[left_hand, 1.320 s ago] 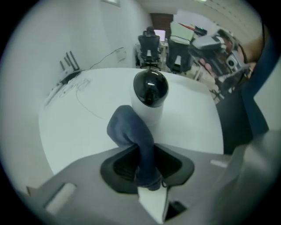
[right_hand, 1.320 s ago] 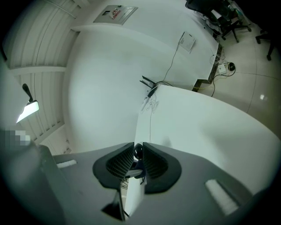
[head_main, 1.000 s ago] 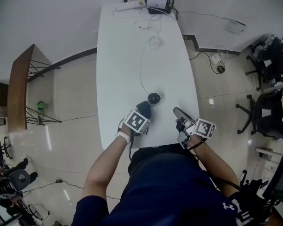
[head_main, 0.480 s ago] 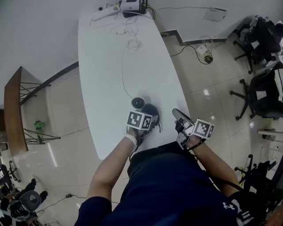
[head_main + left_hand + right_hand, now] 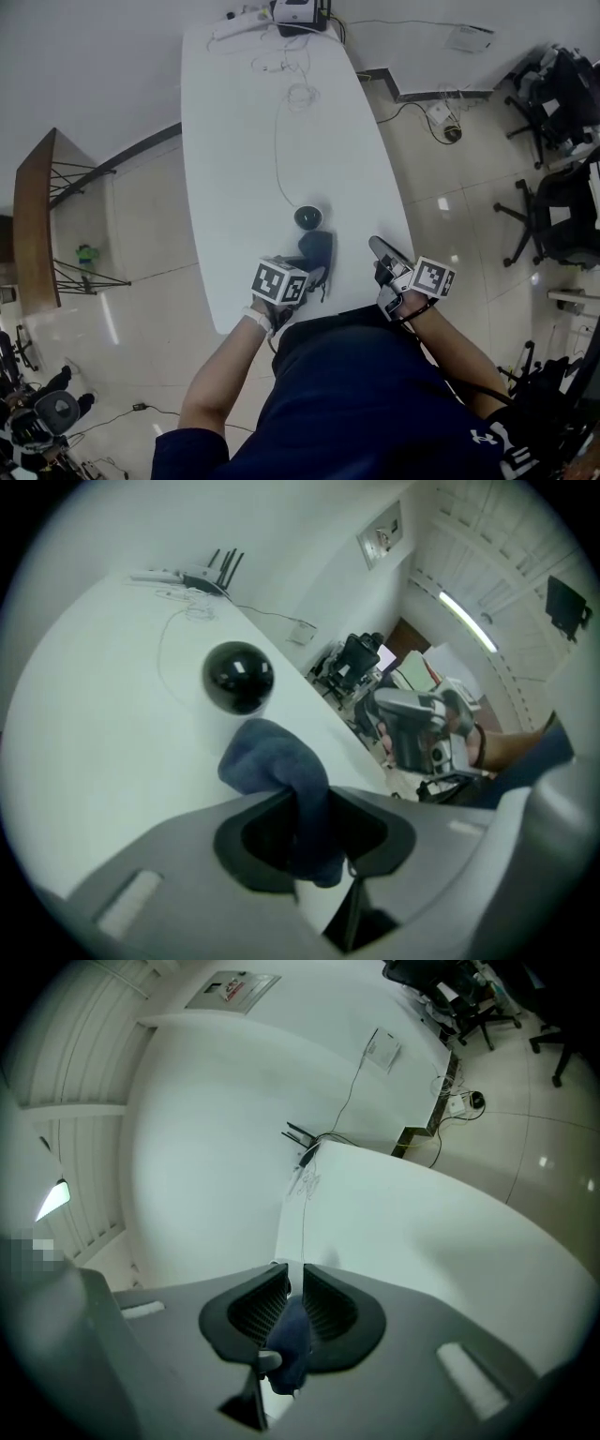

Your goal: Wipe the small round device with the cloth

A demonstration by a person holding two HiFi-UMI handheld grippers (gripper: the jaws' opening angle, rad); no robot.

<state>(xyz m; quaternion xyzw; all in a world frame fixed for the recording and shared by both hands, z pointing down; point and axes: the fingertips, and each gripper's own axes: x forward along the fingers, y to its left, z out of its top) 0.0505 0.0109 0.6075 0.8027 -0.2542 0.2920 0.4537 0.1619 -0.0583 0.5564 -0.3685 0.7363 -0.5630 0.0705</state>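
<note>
The small round device (image 5: 308, 217) is a glossy black dome on the white table (image 5: 234, 141), and it also shows in the left gripper view (image 5: 238, 677). My left gripper (image 5: 307, 270) is shut on a dark blue cloth (image 5: 319, 246), which bunches out past its jaws (image 5: 272, 761) just short of the device. My right gripper (image 5: 375, 246) hovers at the table's near right edge with only a narrow slit between its pads (image 5: 292, 1283) and nothing gripped. A dark blue shape shows low in that slit; I cannot tell what it is.
A thin white cable (image 5: 278, 150) runs from the device to a router (image 5: 300, 11) and power strip at the table's far end. Office chairs (image 5: 562, 103) stand on the floor to the right, and a wooden shelf (image 5: 37, 216) stands to the left.
My left gripper has drawn back from the device toward the person, taking the cloth with it. The right gripper has hardly shifted.
</note>
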